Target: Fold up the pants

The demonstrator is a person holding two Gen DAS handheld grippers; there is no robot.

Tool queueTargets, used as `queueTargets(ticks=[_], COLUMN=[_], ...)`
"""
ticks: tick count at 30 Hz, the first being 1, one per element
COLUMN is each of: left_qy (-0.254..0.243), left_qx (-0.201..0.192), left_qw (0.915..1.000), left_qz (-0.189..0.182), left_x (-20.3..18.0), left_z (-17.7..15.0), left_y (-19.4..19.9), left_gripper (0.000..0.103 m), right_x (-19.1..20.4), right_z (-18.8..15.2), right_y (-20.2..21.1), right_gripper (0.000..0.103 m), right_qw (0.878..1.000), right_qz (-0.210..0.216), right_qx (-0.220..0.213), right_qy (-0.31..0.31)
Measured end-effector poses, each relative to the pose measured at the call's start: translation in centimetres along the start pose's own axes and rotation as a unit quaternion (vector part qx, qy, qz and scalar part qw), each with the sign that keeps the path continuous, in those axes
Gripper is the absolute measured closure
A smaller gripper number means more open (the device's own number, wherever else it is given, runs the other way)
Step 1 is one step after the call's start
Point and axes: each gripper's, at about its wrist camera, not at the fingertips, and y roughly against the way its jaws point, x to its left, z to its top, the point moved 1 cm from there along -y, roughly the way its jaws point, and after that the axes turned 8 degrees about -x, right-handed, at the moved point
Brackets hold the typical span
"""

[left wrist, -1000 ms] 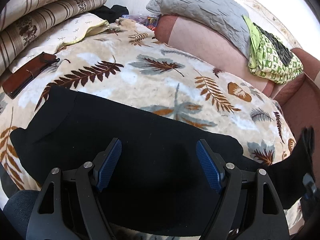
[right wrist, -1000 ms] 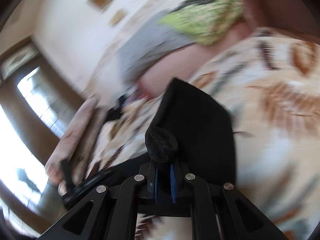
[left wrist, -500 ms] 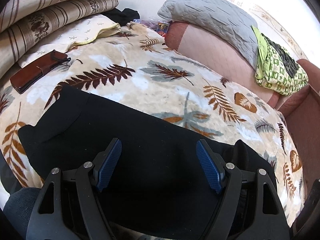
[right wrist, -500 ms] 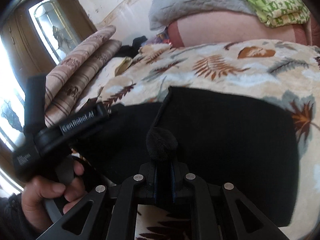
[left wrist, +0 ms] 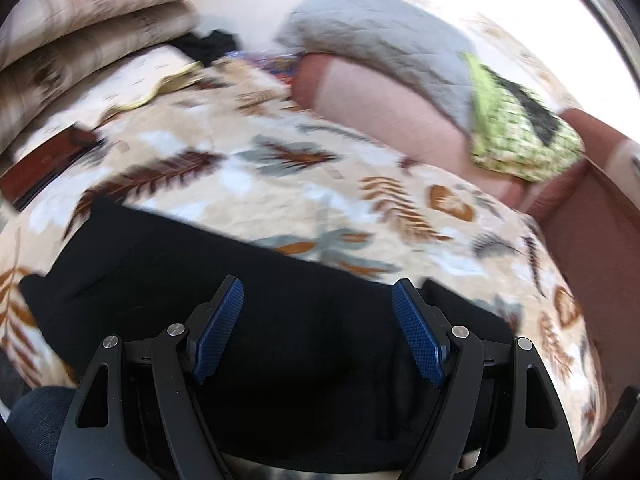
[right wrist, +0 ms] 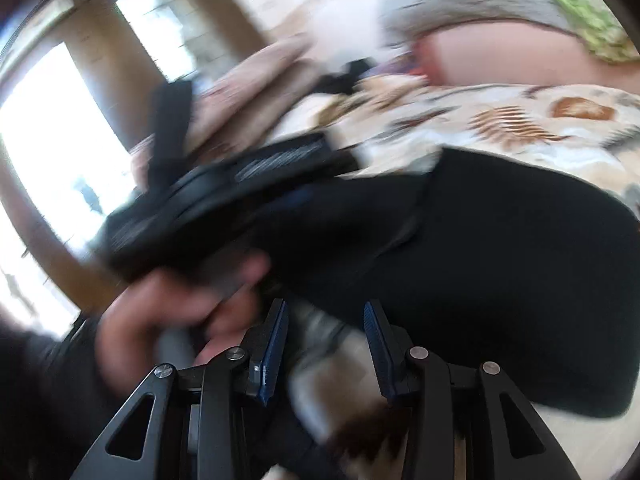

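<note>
Black pants (left wrist: 200, 292) lay folded across a leaf-patterned blanket (left wrist: 280, 200) that covered the bed, their far edge running as a slanted line across the left wrist view. The left gripper (left wrist: 318, 308) hung over the cloth with its blue-padded fingers (left wrist: 218, 340) spread wide; nothing was clamped between them, and the pants showed only as the dark ground beyond. In the right wrist view, which was blurred, the right gripper (right wrist: 325, 328) sat at the near edge of the pants (right wrist: 500, 280), its fingers (right wrist: 274, 348) opening with only blanket visible in the gap and no cloth pinched. To its left a hand (right wrist: 172, 312) gripped the handle of the left gripper's black body (right wrist: 240, 200). Beyond the pants, striped cushions (left wrist: 80, 32) were stacked at the upper left, with a brown leather case (left wrist: 44, 164) lying on the blanket just below them. A grey quilted pillow (left wrist: 380, 44) rested on the pink sofa back (left wrist: 380, 108), and a green patterned cloth (left wrist: 520, 136) was draped beside the pillow at the right. Bright windows (right wrist: 48, 128) filled the left of the right wrist view.
</note>
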Motion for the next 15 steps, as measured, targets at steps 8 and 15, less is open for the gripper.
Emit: queueTargets(ticks=[8, 15], left_qy=[-0.080, -0.066], left_qx=[0.048, 0.159], left_qw=[0.9828, 0.9758], left_qz=[-0.159, -0.136], left_x=[-8.0, -6.3], left_z=[1.1, -2.7], left_y=[-1.7, -8.0], left_gripper=[0.025, 0.050], right_x=[-4.5, -4.6], right_z=[-0.5, 0.2], right_y=[9.6, 7.6], right_gripper=[0.065, 0.066], right_qw=[0.978, 0.974], right_qz=[-0.190, -0.209], right_qx=[-0.086, -0.085], right_qy=[0.010, 0.035])
